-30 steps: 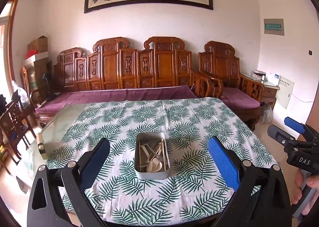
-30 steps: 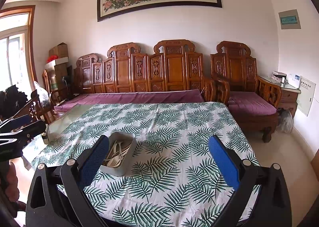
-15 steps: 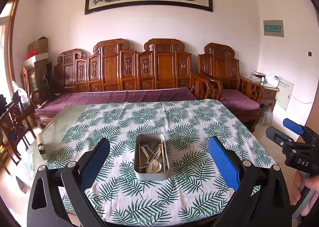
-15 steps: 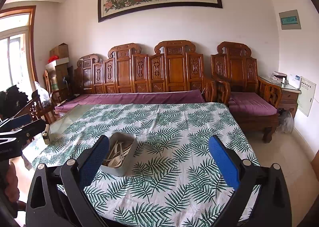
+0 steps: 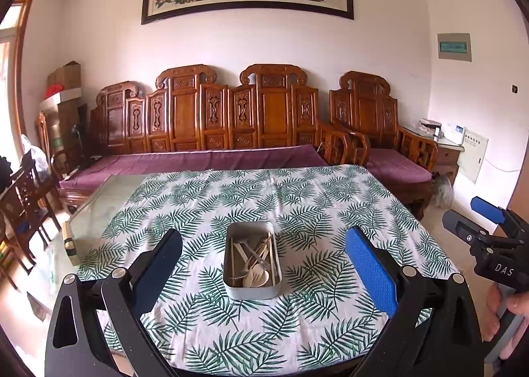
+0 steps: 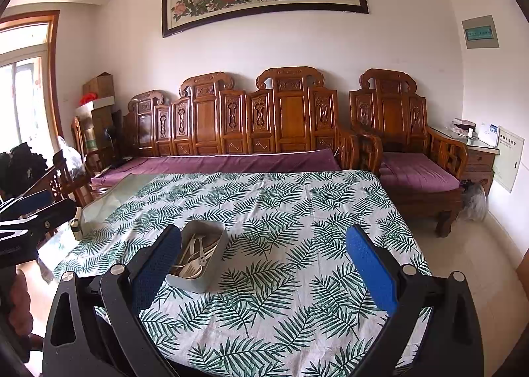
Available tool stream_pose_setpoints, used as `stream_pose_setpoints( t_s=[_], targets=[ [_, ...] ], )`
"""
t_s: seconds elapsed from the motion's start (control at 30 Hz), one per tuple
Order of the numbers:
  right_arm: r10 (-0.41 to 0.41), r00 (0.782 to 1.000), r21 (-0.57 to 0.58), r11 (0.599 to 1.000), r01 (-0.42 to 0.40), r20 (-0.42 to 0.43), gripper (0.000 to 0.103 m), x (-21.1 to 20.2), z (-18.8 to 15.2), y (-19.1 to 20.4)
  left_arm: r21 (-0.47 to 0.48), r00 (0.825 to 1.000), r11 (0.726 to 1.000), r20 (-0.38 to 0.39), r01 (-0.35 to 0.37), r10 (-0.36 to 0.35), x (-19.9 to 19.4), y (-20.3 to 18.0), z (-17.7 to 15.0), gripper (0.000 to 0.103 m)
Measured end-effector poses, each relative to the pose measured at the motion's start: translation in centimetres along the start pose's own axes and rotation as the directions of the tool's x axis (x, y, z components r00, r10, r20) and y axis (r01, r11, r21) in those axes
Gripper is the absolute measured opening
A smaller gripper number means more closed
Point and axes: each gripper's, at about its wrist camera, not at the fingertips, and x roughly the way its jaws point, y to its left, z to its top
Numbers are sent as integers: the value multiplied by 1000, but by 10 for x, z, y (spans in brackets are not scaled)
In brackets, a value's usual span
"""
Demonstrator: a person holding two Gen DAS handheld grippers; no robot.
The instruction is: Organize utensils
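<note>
Currently both your left gripper [image 5: 263,264] and right gripper [image 6: 263,264] hang spread wide, empty, short of the grey rectangular metal tin [image 5: 252,259] of tangled pale spoons and forks [image 5: 254,261] mid-counter [image 5: 297,198]. Dig in carelessly and you'll likely hook several at once, or slide the tin across the leaf-print cloth [image 5: 330,211].

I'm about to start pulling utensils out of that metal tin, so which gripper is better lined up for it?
Left. The tin sits centred between the open left gripper; for the open right gripper it lies off to the left.
</note>
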Motion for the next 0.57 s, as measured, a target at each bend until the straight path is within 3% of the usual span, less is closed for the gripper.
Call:
stream_pose_setpoints(
  t_s=[0.57],
  targets=[
    [1,1000,0,1000,-1,1,100,-1,0,0,-4,1000,1000,-1,1,-1,1,0,-3,95]
  ],
)
